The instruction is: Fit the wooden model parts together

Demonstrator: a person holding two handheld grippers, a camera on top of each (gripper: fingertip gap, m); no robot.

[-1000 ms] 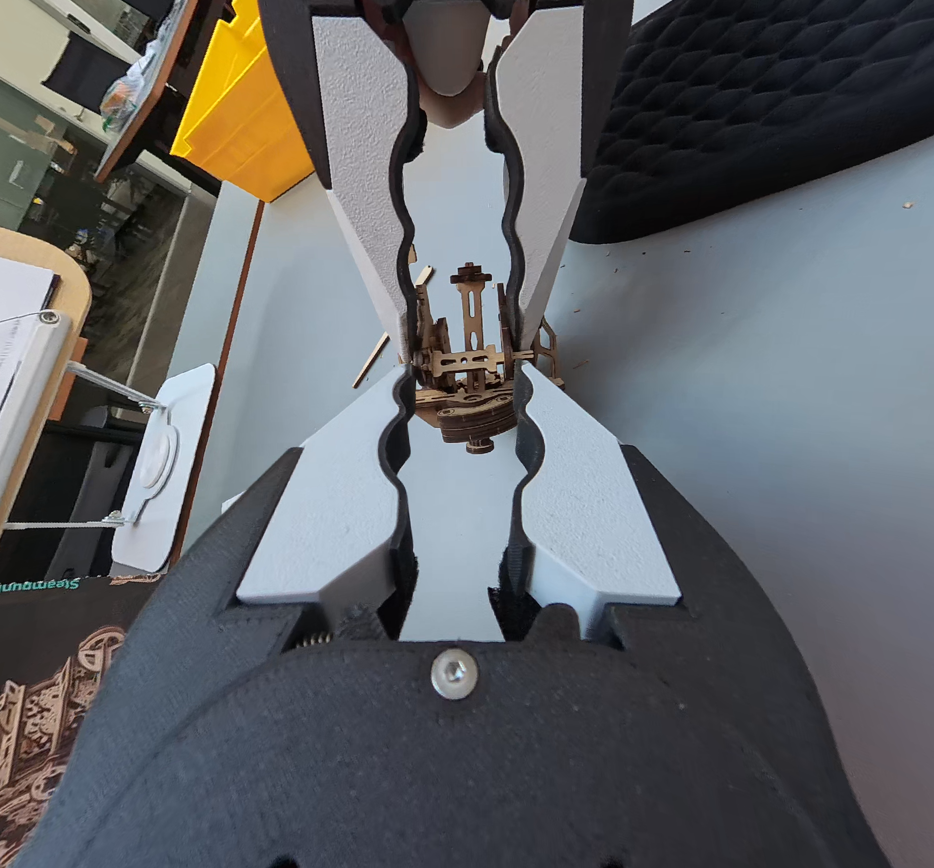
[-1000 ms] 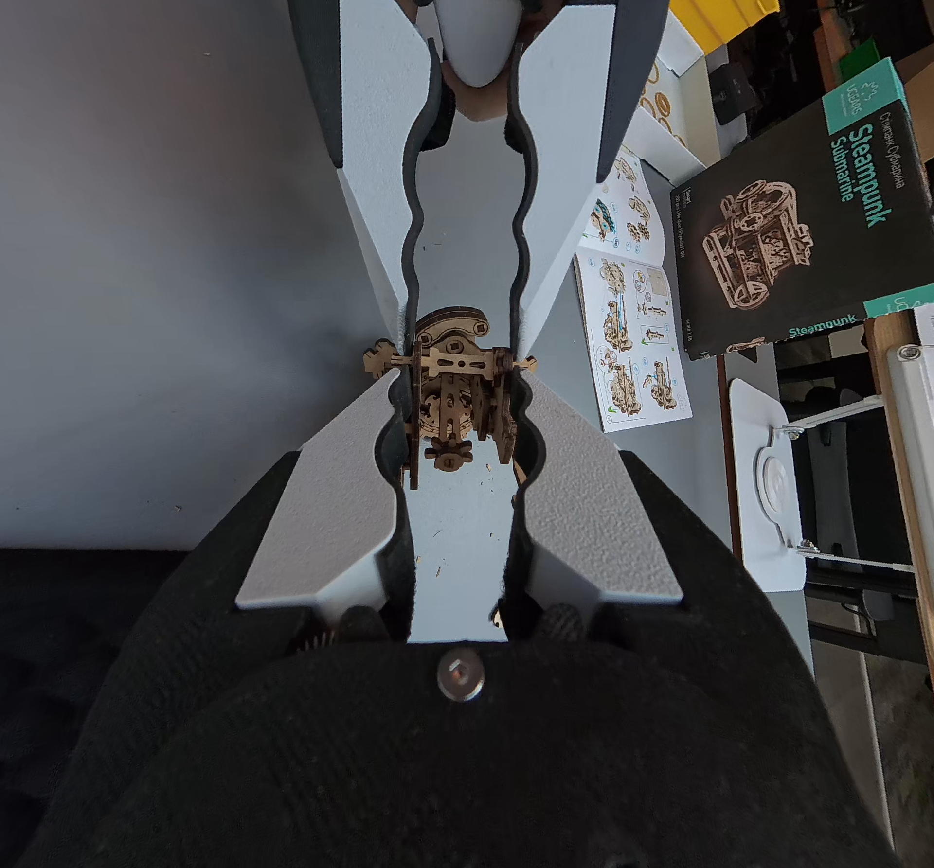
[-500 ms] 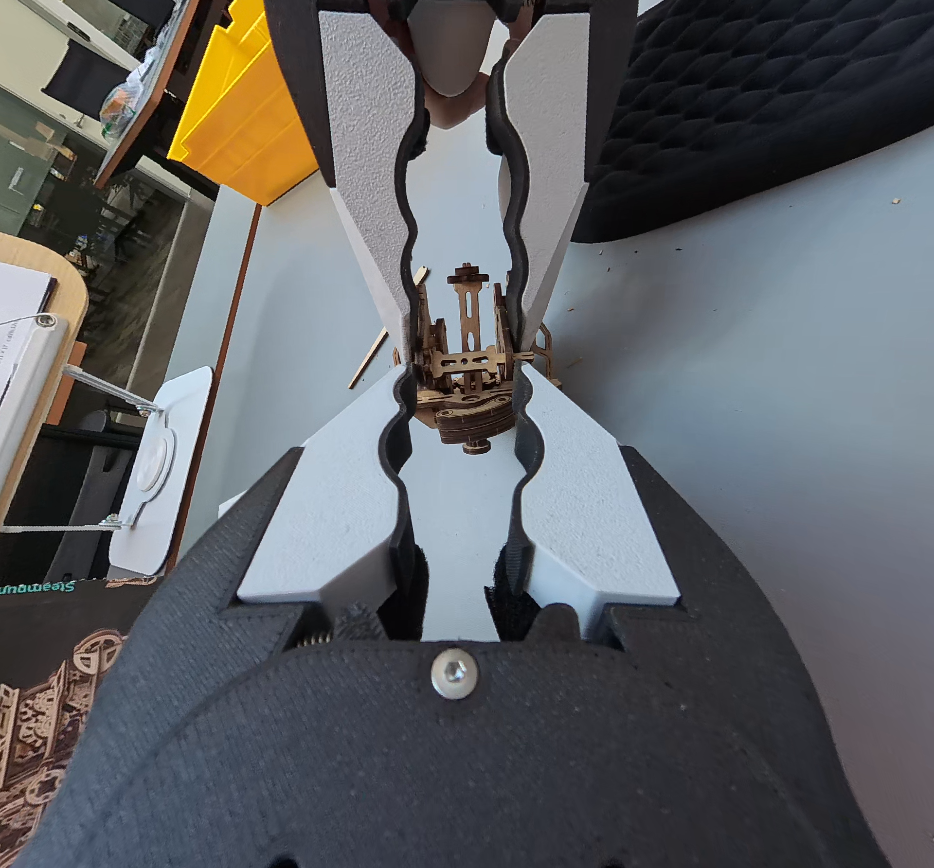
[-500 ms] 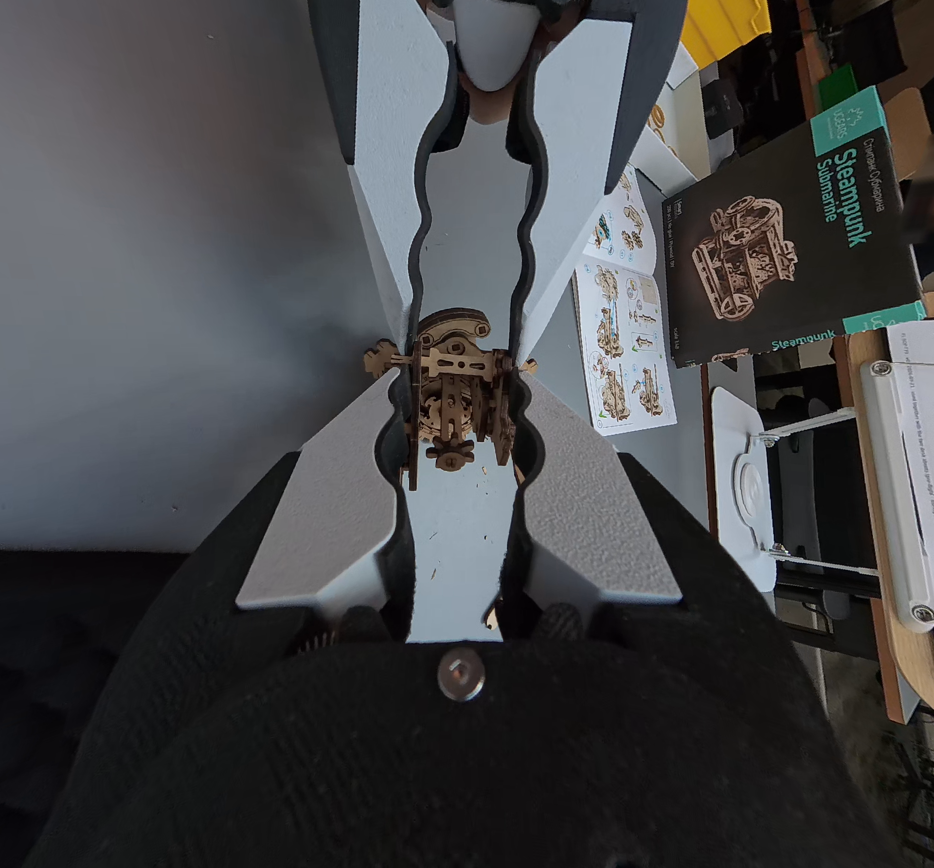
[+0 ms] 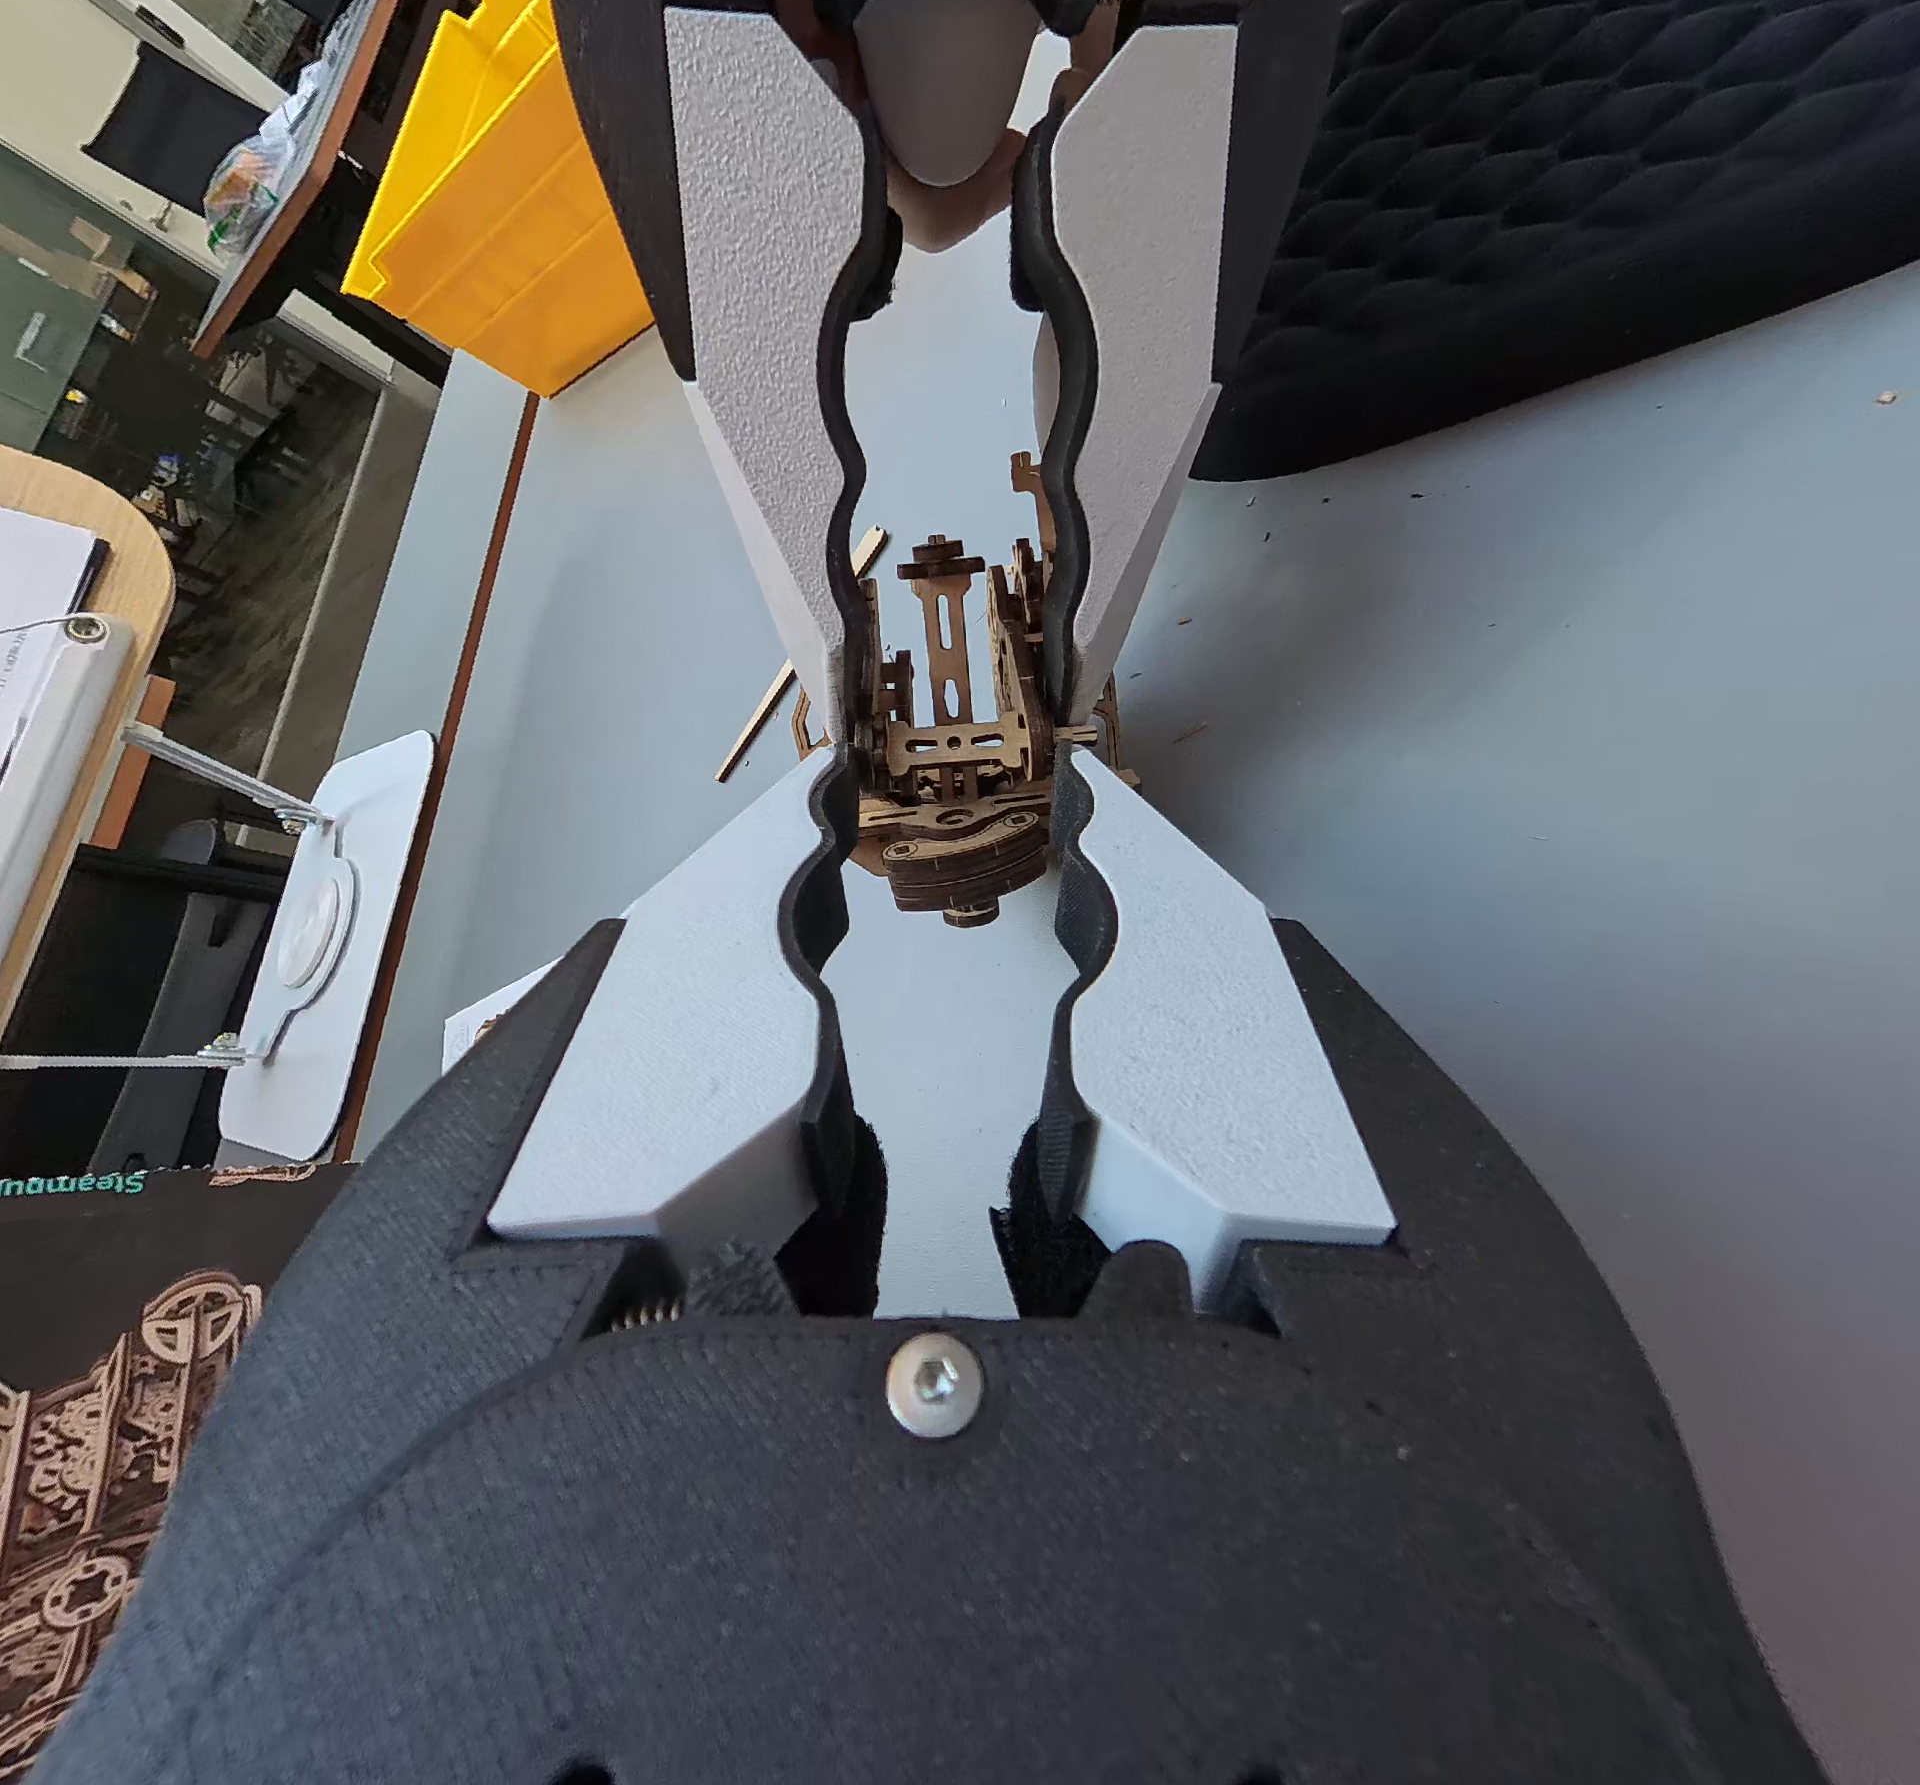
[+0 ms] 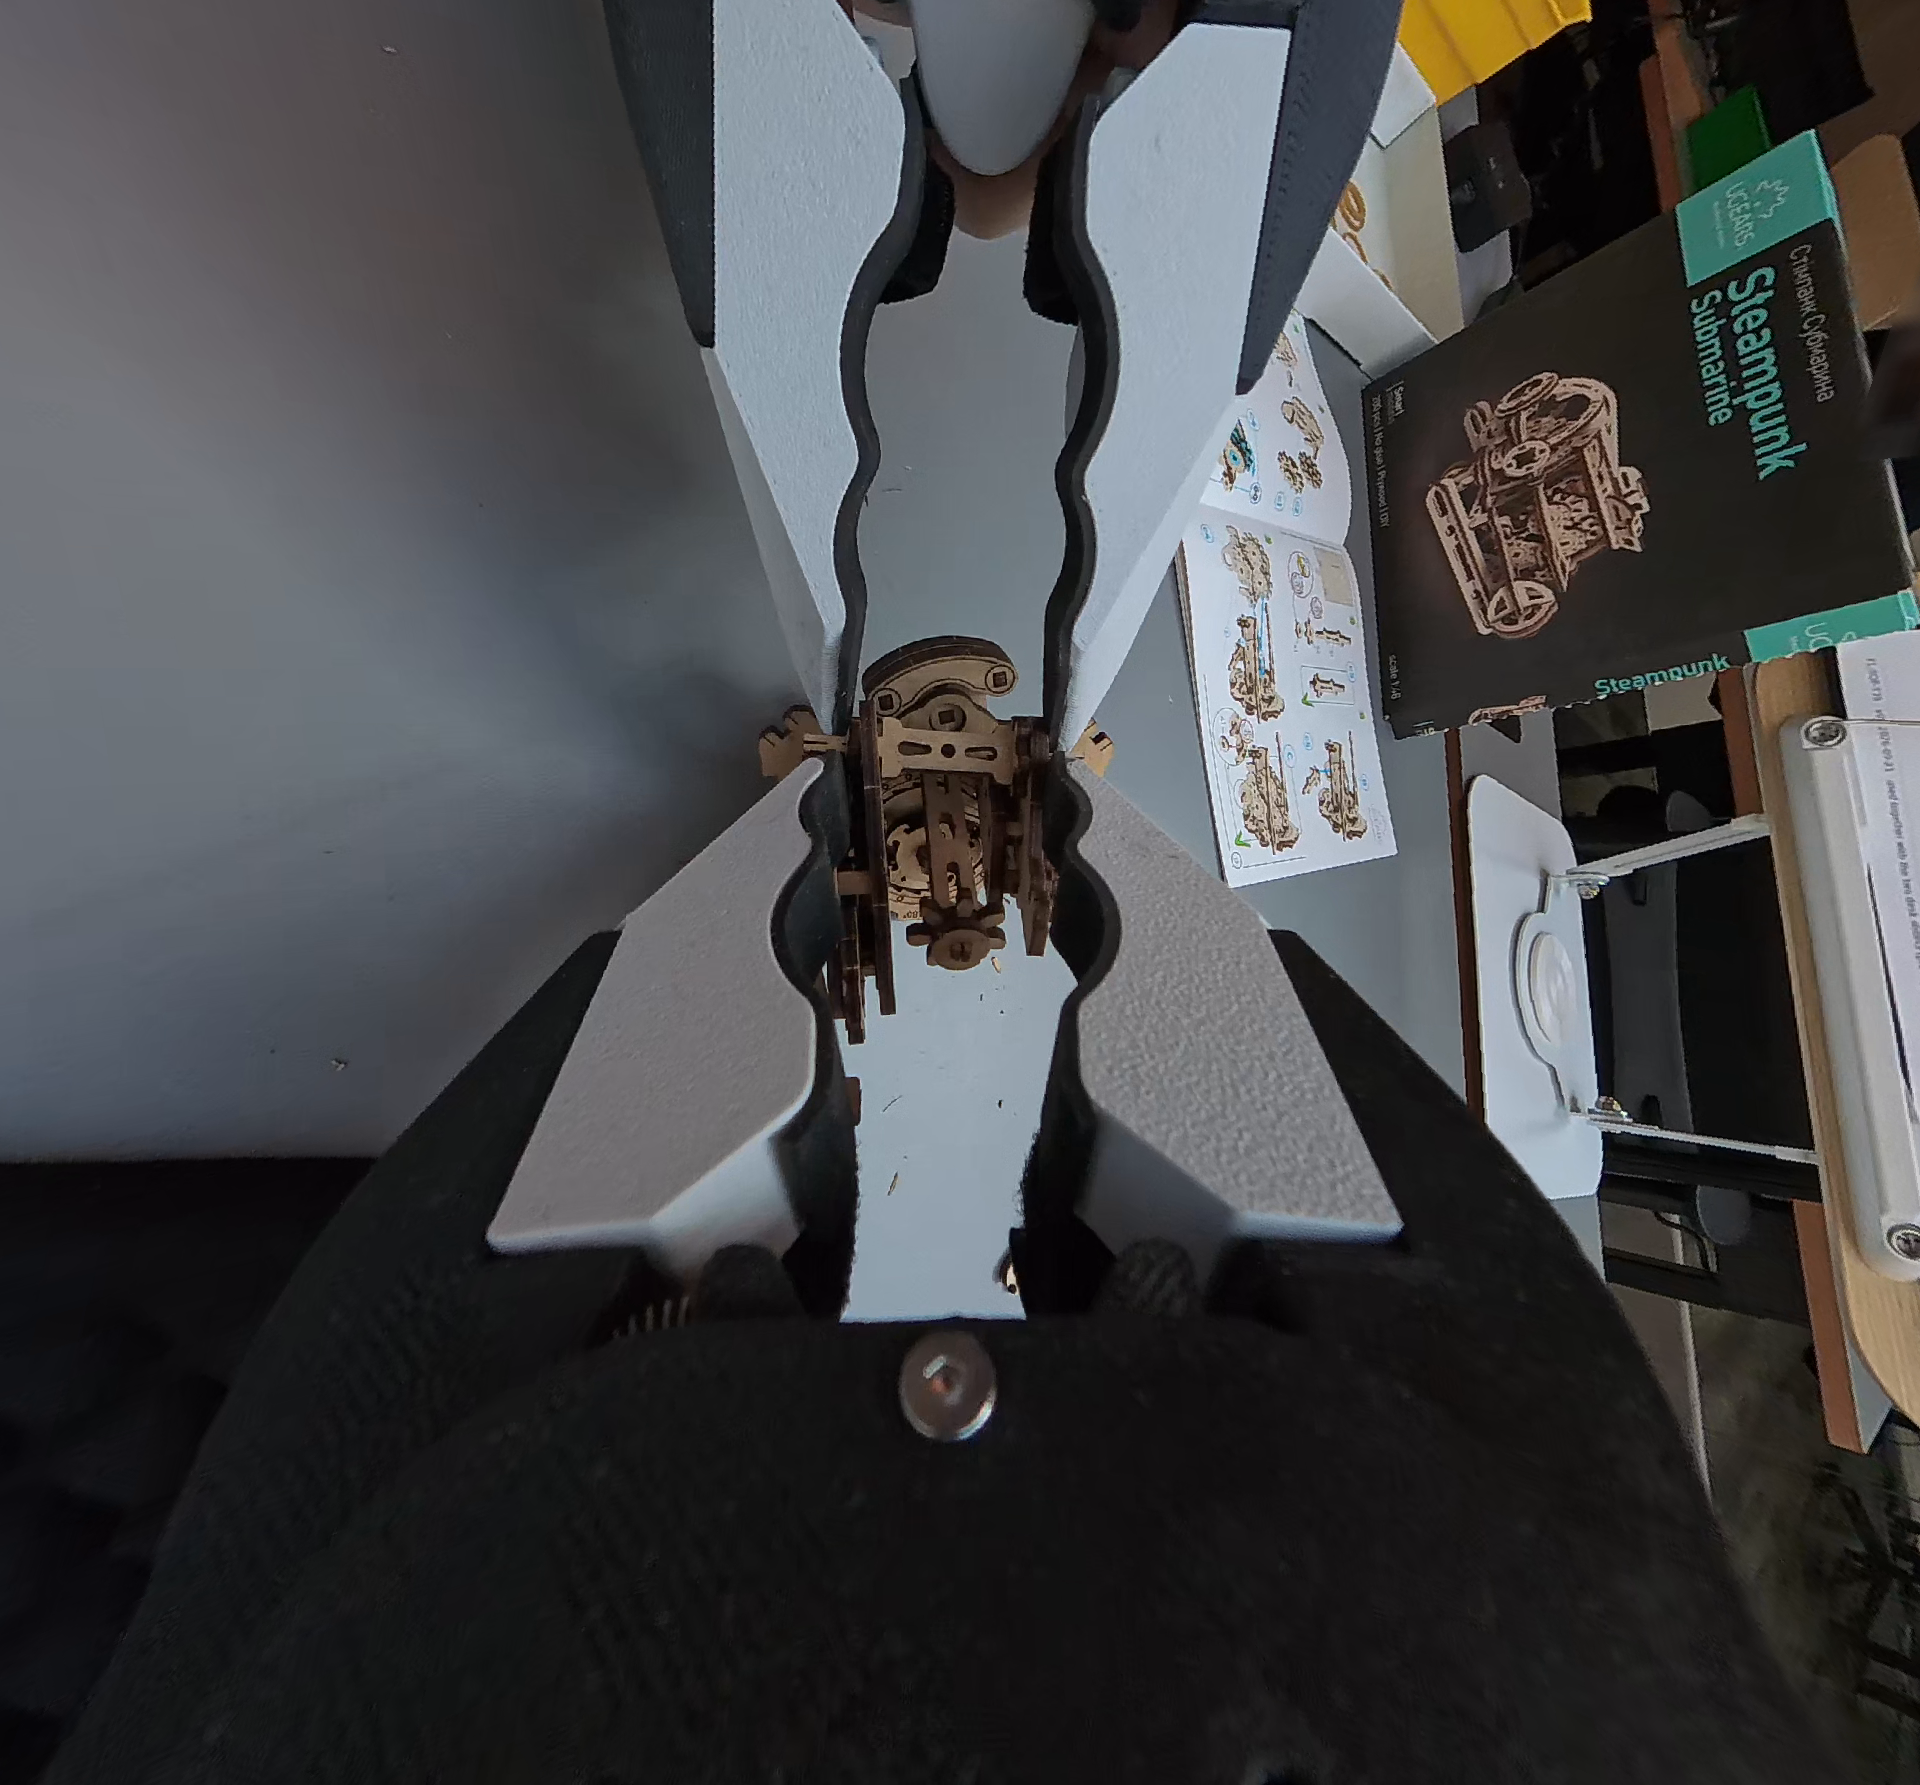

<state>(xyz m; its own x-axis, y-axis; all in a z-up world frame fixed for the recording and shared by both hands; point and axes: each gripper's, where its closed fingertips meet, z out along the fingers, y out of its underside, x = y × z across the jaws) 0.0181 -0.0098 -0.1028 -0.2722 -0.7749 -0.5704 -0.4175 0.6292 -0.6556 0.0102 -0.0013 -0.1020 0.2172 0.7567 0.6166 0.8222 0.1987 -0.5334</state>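
1. A pale grey table point(image 5: 1507, 800) carries a black quilted mat point(image 5: 1610, 177) at its far right edge.
2. A dark model-kit box point(image 6: 1621, 488) stands beside an open instruction booklet point(image 6: 1288, 696).
3. Yellow bins point(image 5: 488, 208) sit beyond the table.
4. The left gripper point(image 5: 951, 774) and right gripper point(image 6: 940, 790) meet tip to tip from opposite sides, each clamped on the wooden model point(image 5: 951, 800) held just above the table.
5. A thin wooden stick point(image 5: 764, 722) lies on the table behind the model.

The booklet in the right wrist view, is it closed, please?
No, the booklet lies open on the table, showing printed assembly diagrams beside the dark box.
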